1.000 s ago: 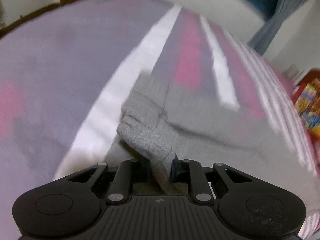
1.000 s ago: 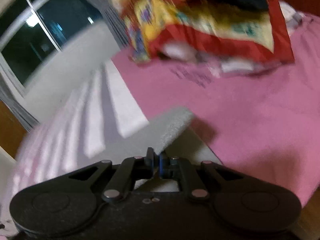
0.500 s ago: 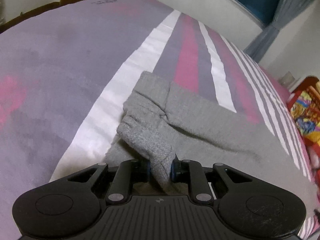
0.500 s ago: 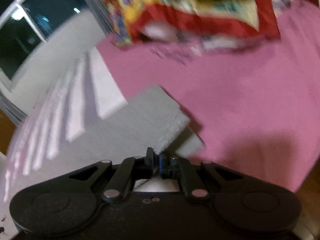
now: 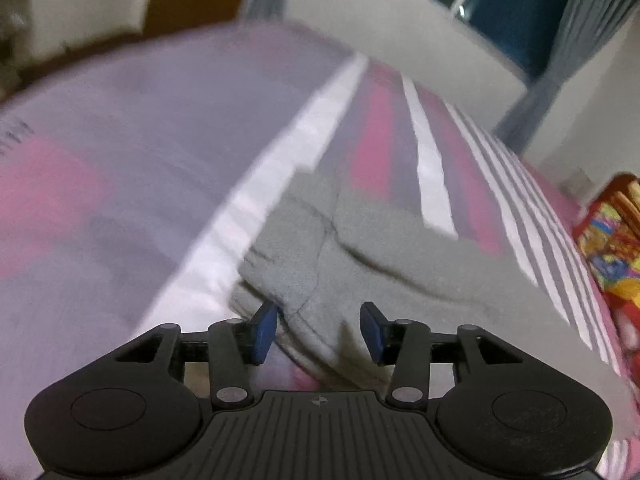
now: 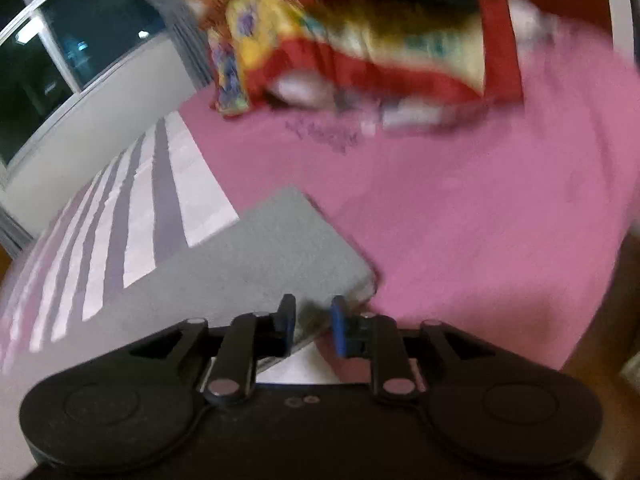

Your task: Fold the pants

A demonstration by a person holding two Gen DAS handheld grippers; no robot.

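The grey pants (image 5: pixel 360 256) lie folded on the striped bed cover; in the right wrist view they (image 6: pixel 260 256) form a flat rectangle. My left gripper (image 5: pixel 318 330) is open, its blue pads on either side of the pants' bunched near edge. My right gripper (image 6: pixel 313 326) is open, its pads just off the pants' near corner, which rests on the bed.
The bed cover (image 5: pixel 120 152) has grey, white and pink stripes, and a plain pink part (image 6: pixel 460 208). A red and yellow blanket heap (image 6: pixel 352 32) lies at the far end. A window and curtain (image 6: pixel 80 40) stand behind the bed.
Both grippers have opened and let go of the pants. The lifted fold has dropped flat onto the bed. Both grippers have drawn back slightly.
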